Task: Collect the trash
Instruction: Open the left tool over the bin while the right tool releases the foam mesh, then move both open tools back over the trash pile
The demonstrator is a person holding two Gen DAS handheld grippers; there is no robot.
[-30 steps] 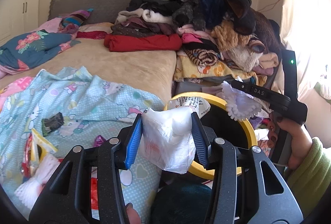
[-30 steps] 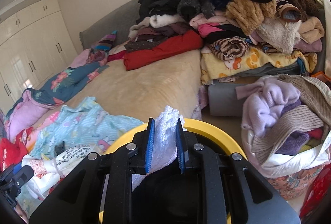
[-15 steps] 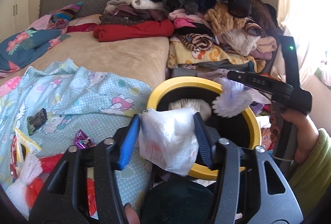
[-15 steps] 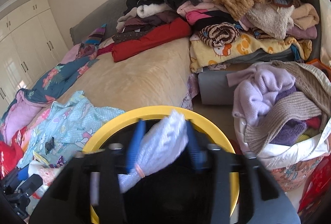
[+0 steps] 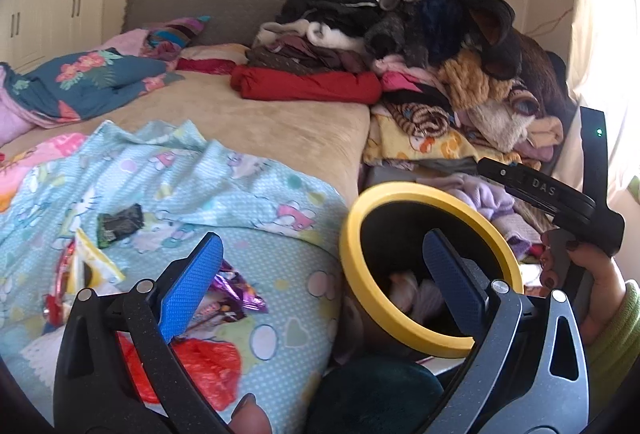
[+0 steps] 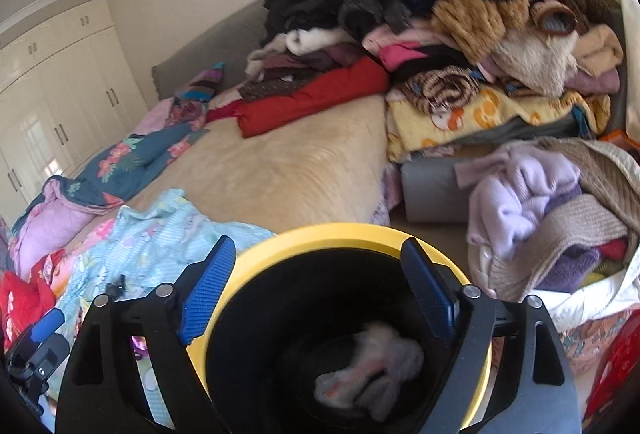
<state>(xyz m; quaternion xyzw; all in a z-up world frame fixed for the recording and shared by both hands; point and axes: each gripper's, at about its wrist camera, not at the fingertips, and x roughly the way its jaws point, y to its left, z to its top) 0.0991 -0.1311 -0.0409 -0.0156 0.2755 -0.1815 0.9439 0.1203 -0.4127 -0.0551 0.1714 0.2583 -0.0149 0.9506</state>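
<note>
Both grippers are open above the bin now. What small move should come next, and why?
Probably swing the left gripper to the purple wrapper on the blue sheet. Both grippers' jaws have just been opening and hold nothing, white bags lie in the bin, and wrappers remain.

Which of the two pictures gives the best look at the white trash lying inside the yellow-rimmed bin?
The right wrist view: it looks straight down into the bin at the white trash. The left wrist view shows only pale bits behind one finger.
</note>
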